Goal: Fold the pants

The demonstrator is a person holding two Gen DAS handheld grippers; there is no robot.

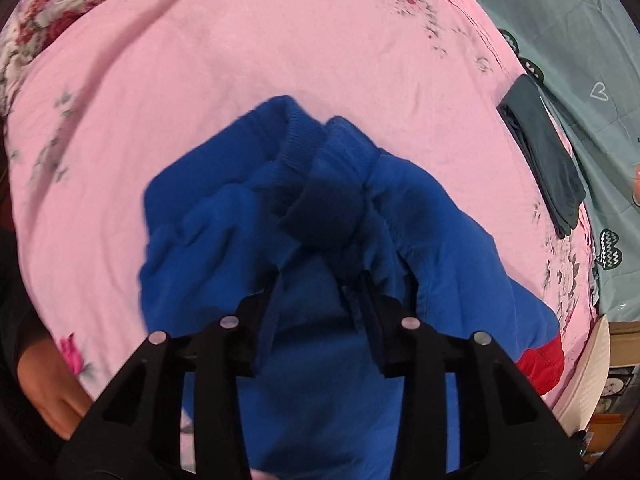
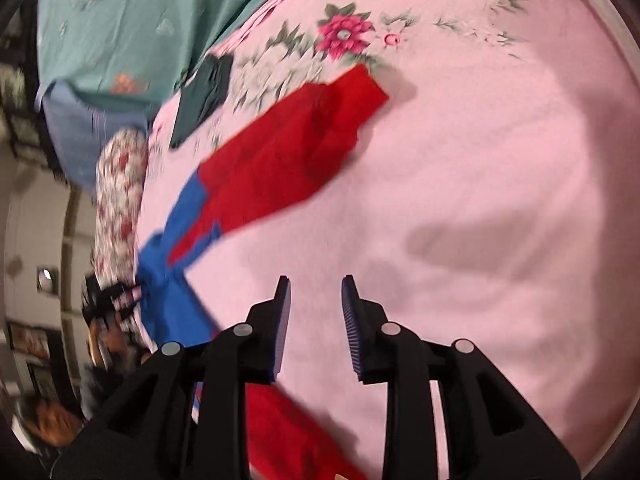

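The pants are blue at the top (image 1: 248,216) with red legs (image 2: 280,160). In the left wrist view my left gripper (image 1: 320,292) is shut on bunched blue cloth near the ribbed waistband (image 1: 300,148) and holds it above the pink bedsheet (image 1: 200,60). In the right wrist view my right gripper (image 2: 316,292) is open and empty over bare pink sheet (image 2: 480,160). One red leg lies stretched out ahead of it to the left; another red part (image 2: 288,432) lies under its left finger. The left gripper (image 2: 108,300) shows blurred at the far left.
A dark folded garment (image 1: 544,156) lies at the bed's right edge; it also shows in the right wrist view (image 2: 204,96). A teal patterned cloth (image 1: 580,40) lies beyond it. A floral pillow (image 2: 120,192) sits at the bed's edge.
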